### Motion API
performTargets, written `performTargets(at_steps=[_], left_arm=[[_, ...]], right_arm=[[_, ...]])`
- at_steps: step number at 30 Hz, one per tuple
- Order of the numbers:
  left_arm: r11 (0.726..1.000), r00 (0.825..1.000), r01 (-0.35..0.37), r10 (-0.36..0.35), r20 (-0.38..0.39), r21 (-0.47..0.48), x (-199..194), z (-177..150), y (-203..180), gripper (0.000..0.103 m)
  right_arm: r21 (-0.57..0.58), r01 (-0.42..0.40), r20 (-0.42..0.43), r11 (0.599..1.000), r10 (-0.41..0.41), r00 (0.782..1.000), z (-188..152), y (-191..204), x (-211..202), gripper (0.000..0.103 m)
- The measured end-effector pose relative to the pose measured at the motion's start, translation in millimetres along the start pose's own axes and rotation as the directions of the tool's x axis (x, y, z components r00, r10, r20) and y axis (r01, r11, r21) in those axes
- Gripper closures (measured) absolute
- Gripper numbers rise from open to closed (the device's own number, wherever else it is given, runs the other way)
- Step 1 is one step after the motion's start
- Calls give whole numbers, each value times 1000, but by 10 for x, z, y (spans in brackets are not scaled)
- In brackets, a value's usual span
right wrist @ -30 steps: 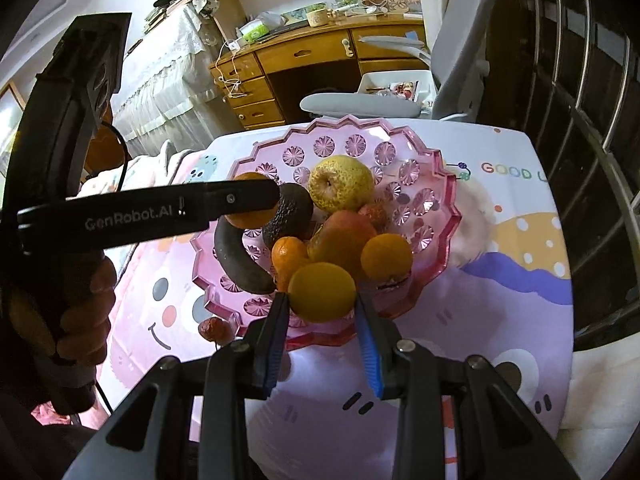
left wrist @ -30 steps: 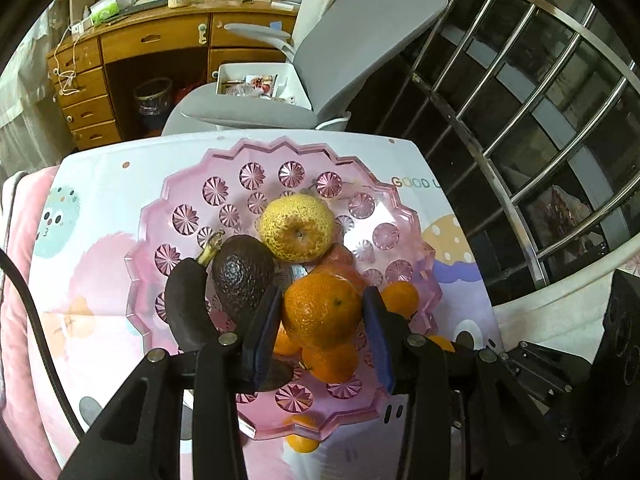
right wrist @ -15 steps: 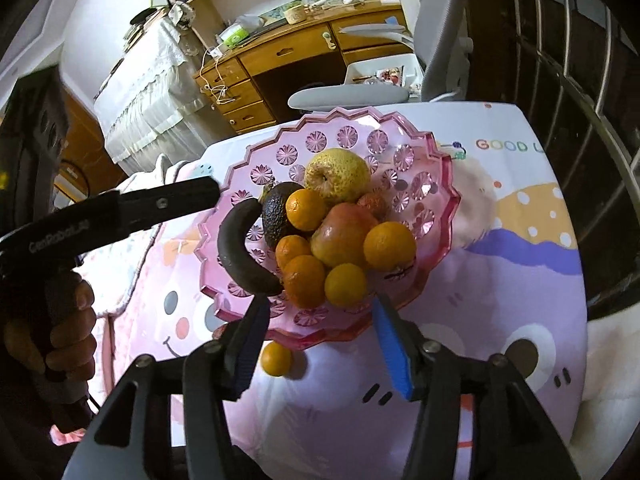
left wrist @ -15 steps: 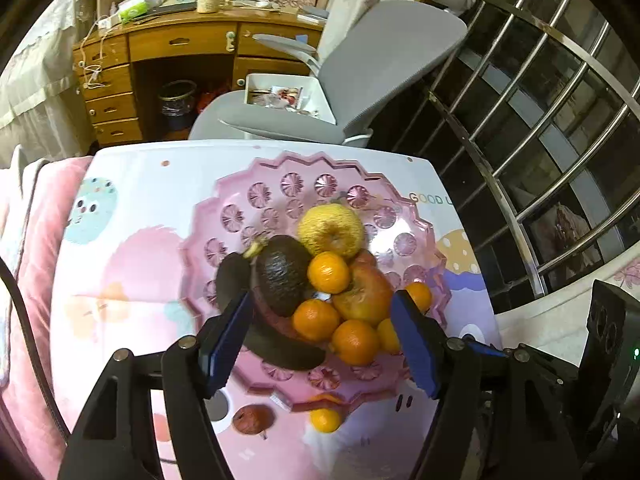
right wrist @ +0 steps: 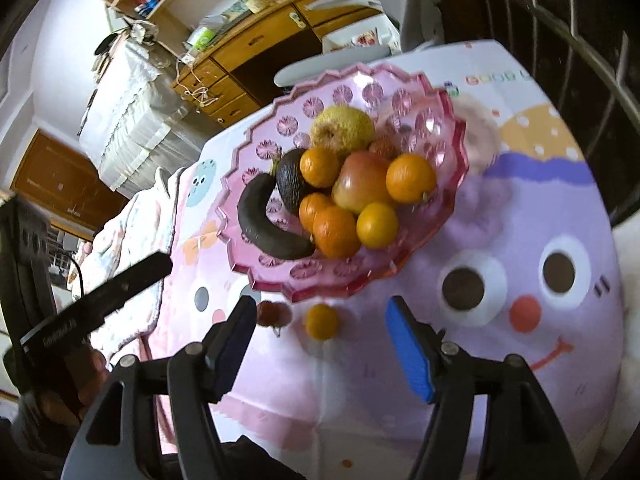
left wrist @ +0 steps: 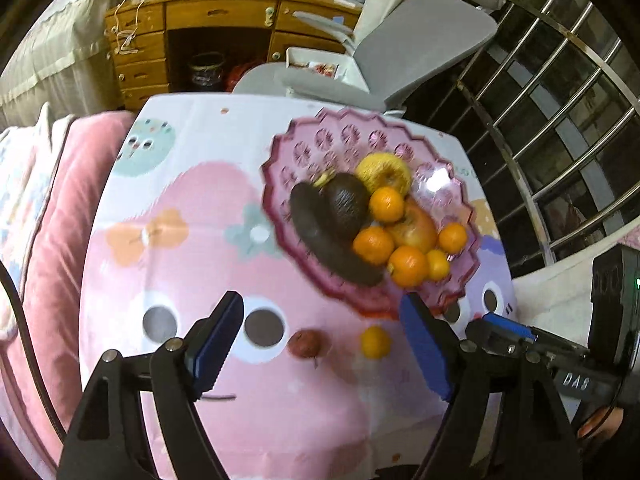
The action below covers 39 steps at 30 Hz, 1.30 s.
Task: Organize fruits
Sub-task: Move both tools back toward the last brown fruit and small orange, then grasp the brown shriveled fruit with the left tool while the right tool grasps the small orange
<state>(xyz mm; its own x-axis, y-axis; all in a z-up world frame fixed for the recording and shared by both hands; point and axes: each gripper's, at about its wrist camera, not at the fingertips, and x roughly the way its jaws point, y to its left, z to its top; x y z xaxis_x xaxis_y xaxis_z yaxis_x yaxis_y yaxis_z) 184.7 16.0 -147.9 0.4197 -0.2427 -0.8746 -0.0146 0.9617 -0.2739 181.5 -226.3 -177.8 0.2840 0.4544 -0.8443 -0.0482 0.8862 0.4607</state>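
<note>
A pink scalloped fruit bowl [left wrist: 304, 148] [right wrist: 452, 128] holds a dark banana [left wrist: 320, 240] [right wrist: 264, 224], an avocado [left wrist: 346, 204] [right wrist: 292, 178], a yellow pear [left wrist: 384, 170] [right wrist: 344, 128], an apple [left wrist: 416, 226] [right wrist: 360, 184] and several oranges [left wrist: 386, 204] [right wrist: 410, 178]. A small orange [left wrist: 375, 343] [right wrist: 321, 321] and a small red fruit [left wrist: 305, 344] [right wrist: 273, 313] lie on the cloth in front of the bowl. My left gripper [left wrist: 324, 340] is open and empty above them. My right gripper [right wrist: 322, 348] is open and empty just before the small orange.
The table carries a cartoon-print cloth [left wrist: 180, 240] [right wrist: 520, 240]. A pink cushion [left wrist: 48, 220] lies to the left. A grey office chair [left wrist: 400, 52] and a wooden desk [left wrist: 200, 20] stand behind. A metal railing [left wrist: 560, 100] runs along the right.
Both grippers opened, left their oranges in the bowl and pulled back toward the table's near edge. The small orange and red fruit on the cloth now lie between the fingers.
</note>
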Motion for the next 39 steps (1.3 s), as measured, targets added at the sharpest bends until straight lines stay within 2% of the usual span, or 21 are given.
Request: performTargets(at_steps=[8,15,25,29,33,35,39], left_arm=[[1000,995,19,-18,-95,16,147,-257,145,22],[996,987,48,-36,-156,75,364,-348,193,23],[977,977,96,-56,-205,191,741,-348,172,23],[967,970,121,-67,-233,224,927,-330,153,29],[962,962,145,-82,-259,231,1092,-302,151,34],[960,958,153,-85,-274,236,1170,-300,148,40],[956,948,173,-96,-304,238,1294,-315,138,51]], right_arm=[[103,29,-76,994,-21,997,-144,86,216,35],[181,51,-136,982,-27,990,-220,116,446,35],[376,105,-207,921,-27,978,-296,-38,756,35],[417,136,-218,899,-46,975,-302,-94,850,44],[428,171,-228,887,-77,970,-266,-105,936,48],[423,183,-227,887,-92,970,-234,-95,969,53],[407,209,-236,889,-119,964,-207,-106,1045,57]])
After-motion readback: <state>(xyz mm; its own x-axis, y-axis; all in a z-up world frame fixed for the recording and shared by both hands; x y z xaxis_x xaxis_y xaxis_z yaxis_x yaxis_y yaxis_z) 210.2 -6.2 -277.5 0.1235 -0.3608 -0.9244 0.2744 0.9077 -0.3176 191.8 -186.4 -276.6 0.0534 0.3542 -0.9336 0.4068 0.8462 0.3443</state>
